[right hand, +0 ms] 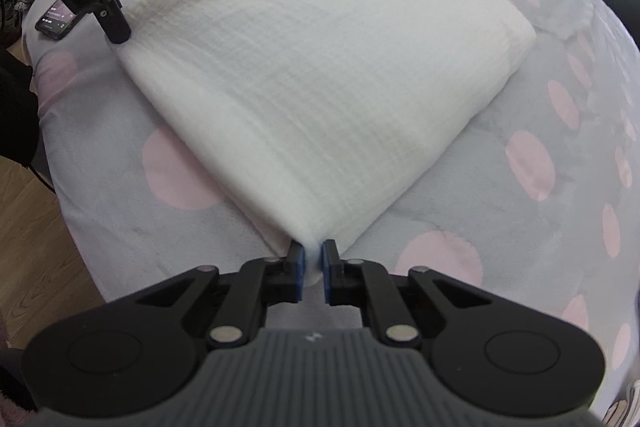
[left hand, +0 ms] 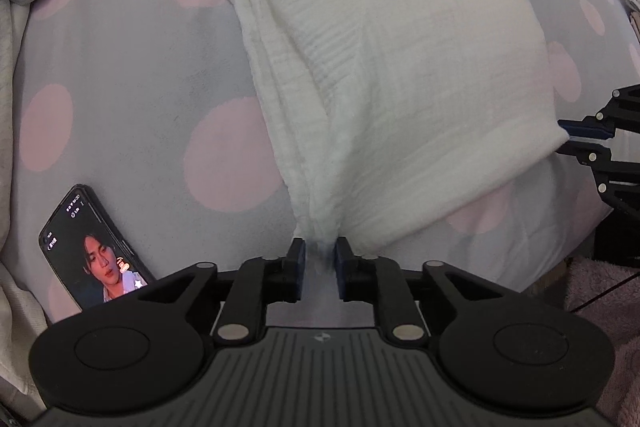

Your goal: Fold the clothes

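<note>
Left tool [left hand: 320,259] pinching white cloth [left hand: 400,67] corner, right tool [right hand: 311,259] pinching another corner

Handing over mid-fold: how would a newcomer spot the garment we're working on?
Look at the grey bedspread with pink dots. In its middle lies the white garment, crinkle-textured and folded, the only item pinched by both the left gripper and right gripper.

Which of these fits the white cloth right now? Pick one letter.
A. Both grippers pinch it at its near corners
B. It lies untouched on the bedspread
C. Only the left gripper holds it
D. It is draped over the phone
A: the left gripper has its jaws closed on a bunched corner of the white cloth, and the right gripper pinches another corner; the phone lies apart on the polka-dot bedspread.
</note>
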Demonstrator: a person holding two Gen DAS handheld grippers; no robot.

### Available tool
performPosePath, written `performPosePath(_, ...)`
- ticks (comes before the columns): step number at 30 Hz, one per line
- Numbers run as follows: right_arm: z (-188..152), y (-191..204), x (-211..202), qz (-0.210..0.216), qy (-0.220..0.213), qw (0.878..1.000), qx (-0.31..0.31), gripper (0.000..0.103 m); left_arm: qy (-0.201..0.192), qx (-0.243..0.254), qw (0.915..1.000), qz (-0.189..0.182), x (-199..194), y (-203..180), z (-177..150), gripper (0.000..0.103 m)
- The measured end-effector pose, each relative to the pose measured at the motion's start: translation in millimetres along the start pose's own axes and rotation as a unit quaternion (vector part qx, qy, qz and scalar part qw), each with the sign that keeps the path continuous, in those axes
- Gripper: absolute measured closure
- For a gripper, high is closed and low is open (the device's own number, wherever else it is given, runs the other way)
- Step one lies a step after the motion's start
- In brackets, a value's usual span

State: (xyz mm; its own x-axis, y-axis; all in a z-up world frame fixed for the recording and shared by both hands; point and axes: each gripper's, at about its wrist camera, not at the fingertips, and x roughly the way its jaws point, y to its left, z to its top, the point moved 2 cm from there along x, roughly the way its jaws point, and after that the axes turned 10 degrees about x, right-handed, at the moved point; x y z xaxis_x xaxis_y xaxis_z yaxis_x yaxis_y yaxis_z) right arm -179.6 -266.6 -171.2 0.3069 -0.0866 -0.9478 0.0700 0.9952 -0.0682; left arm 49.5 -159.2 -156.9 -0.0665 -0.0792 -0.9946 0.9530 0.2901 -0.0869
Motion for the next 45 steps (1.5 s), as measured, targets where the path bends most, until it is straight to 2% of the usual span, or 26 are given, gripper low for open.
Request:
performPosePath(2,-3,-8,-4,0.010,0.011,1.000,0.013,0.084,-0.009,0.008,0.9999,-0.004,-13,2,-1,0.071)
performPosePath(3,-4,-12,-7,0.015,0.013,1.000,0.019,0.077,-0.017,0.012,0.9998,-0.009,-21,3,-2,0.058)
performPosePath(4,-4,-17,-11,0.018,0.010,0.999,0.024,0.070,-0.033,0.012,0.9992,-0.017,-31,6,-3,0.052)
performPosePath(7,-1,-38,-29,0.042,-0.008,0.998,0.050,0.066,-0.089,-0.012,0.9954,-0.033,-53,19,0,0.044)
performPosePath(10,6,-55,-49,0.081,-0.031,0.990,0.111,0.056,-0.140,-0.052,0.9876,-0.050,-64,35,10,0.042)
performPosePath(13,17,-78,-59,0.120,-0.064,0.974,0.179,0.054,-0.173,-0.090,0.9790,-0.058,-65,45,29,0.042)
performPosePath(16,23,-98,-53,0.125,-0.108,0.957,0.238,0.051,-0.218,-0.115,0.9670,-0.064,-56,56,50,0.042)
performPosePath(19,31,-114,-41,0.128,-0.127,0.939,0.293,0.049,-0.237,-0.139,0.9597,-0.059,-44,73,62,0.042)
performPosePath(21,39,-127,-31,0.128,-0.127,0.927,0.328,0.049,-0.239,-0.153,0.9568,-0.061,-37,84,72,0.042)
performPosePath(26,58,-167,-13,0.143,-0.126,0.896,0.401,0.042,-0.234,-0.152,0.9561,-0.090,-21,106,90,0.042)
performPosePath(29,68,-184,-5,0.165,-0.131,0.878,0.430,0.031,-0.234,-0.137,0.9583,-0.090,-15,113,93,0.042)
performPosePath(32,81,-189,8,0.185,-0.132,0.876,0.425,0.027,-0.233,-0.148,0.9565,-0.094,-7,120,94,0.042)
performPosePath(34,85,-190,18,0.190,-0.125,0.876,0.426,0.017,-0.236,-0.146,0.9555,-0.099,-1,121,94,0.042)
performPosePath(38,89,-195,40,0.199,-0.104,0.873,0.433,0.016,-0.235,-0.137,0.9549,-0.120,10,119,96,0.042)
performPosePath(41,89,-200,56,0.211,-0.082,0.862,0.453,0.015,-0.229,-0.142,0.9544,-0.128,19,119,98,0.039)
performPosePath(43,90,-201,64,0.222,-0.079,0.856,0.461,0.008,-0.233,-0.140,0.9537,-0.129,21,119,98,0.037)
performPosePath(45,92,-201,69,0.231,-0.077,0.852,0.463,0.005,-0.236,-0.143,0.9519,-0.133,23,120,98,0.036)
